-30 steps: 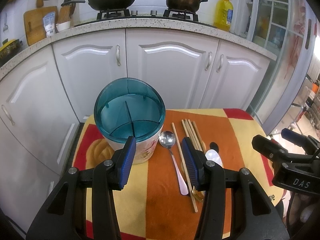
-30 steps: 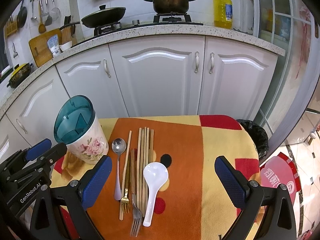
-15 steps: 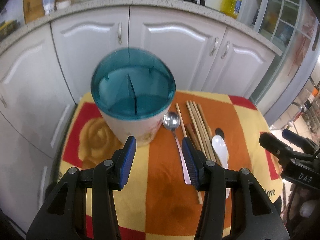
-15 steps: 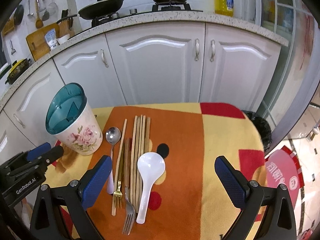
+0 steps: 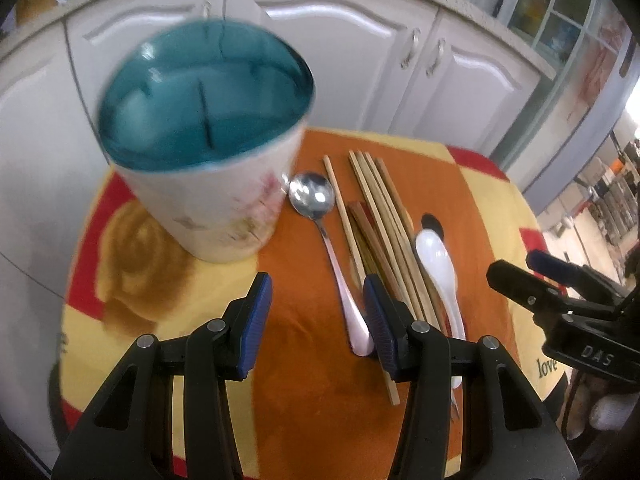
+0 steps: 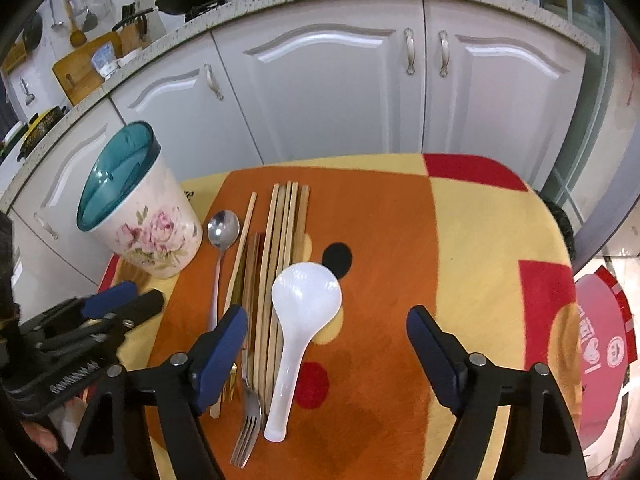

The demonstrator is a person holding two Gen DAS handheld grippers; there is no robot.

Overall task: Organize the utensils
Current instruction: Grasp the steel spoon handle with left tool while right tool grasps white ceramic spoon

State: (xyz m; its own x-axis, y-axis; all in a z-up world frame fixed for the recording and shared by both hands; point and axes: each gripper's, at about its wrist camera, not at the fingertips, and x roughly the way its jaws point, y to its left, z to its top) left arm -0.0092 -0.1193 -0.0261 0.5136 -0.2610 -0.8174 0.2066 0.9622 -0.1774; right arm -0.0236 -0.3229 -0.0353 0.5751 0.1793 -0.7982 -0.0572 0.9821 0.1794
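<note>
The right hand-held gripper is closing, the white spoon between its jaws but not pinched yet. Best to pinch its thin handle. The left hand-held gripper is spread and empty. The blue-rimmed holder waits left of the chopsticks.

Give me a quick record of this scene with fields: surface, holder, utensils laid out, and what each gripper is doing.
surface: blanket in orange, yellow and red
holder: floral holder, teal divided top, upright, nothing seen in it
utensils: metal spoon, chopsticks, white spoon, fork, lying side by side right of the holder
left gripper: open, holds nothing
right gripper: jaws closing, white spoon between them, pads not touching it
</note>
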